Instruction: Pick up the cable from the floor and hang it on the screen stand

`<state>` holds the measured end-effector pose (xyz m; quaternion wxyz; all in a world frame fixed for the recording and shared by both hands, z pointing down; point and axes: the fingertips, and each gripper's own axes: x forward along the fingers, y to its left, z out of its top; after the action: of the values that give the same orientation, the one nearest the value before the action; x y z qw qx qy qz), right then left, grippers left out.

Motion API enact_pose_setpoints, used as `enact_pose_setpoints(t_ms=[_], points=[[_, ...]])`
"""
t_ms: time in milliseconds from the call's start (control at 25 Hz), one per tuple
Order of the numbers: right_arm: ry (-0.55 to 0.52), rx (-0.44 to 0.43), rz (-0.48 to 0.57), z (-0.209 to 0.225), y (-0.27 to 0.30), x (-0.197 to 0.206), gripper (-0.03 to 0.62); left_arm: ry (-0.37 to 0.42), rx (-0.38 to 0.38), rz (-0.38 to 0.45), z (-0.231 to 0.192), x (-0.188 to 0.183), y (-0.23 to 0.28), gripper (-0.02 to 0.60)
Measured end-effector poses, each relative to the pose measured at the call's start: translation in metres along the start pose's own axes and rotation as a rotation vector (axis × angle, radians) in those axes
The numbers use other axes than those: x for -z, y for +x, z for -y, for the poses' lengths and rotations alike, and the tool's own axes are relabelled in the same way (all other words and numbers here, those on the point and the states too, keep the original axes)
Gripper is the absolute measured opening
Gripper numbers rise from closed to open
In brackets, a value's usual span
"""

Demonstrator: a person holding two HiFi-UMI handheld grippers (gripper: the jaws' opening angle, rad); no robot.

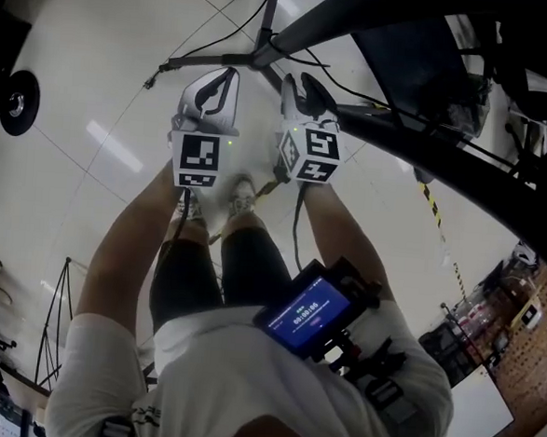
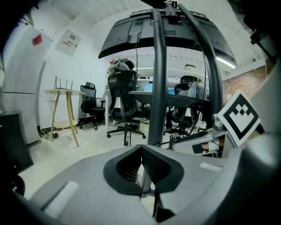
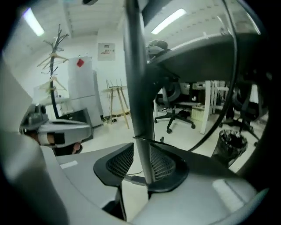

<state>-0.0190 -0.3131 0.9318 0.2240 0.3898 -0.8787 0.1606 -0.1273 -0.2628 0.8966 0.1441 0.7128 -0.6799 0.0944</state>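
Pale floor by the screen stand carries a thin black cable, judged light and limp, best pinched mid-run; left claw clenched empty, right claw released.

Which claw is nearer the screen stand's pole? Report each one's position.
Right. The right claw, open, has the pole lined up in its gap; the left claw, shut, faces it from seemingly farther back.

The screen stand's pole ran out past the top edge of the right gripper view, and its foot sat hidden behind the right tool. In the head view, the top edge cut off the screen, and the left tool covered most of a shoe.
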Motion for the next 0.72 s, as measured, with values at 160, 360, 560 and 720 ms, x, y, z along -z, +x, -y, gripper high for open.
enact_pose_setpoints(t_ms=[160, 360, 560, 720], points=[[0.301, -0.053, 0.102, 0.006, 0.023, 0.004, 0.167, 0.014, 0.001, -0.005, -0.006, 0.028, 0.009, 0.003], [0.534, -0.059, 0.199, 0.02, 0.034, -0.002, 0.184, 0.021, 0.009, -0.006, -0.008, 0.039, 0.015, 0.003], [0.654, -0.118, 0.265, 0.019, 0.03, -0.01, 0.188, 0.027, 0.021, 0.004, -0.007, 0.037, 0.017, 0.003], [0.65, -0.113, 0.28, 0.022, 0.032, -0.016, 0.192, 0.035, 0.027, 0.006, -0.008, 0.037, 0.021, 0.003]])
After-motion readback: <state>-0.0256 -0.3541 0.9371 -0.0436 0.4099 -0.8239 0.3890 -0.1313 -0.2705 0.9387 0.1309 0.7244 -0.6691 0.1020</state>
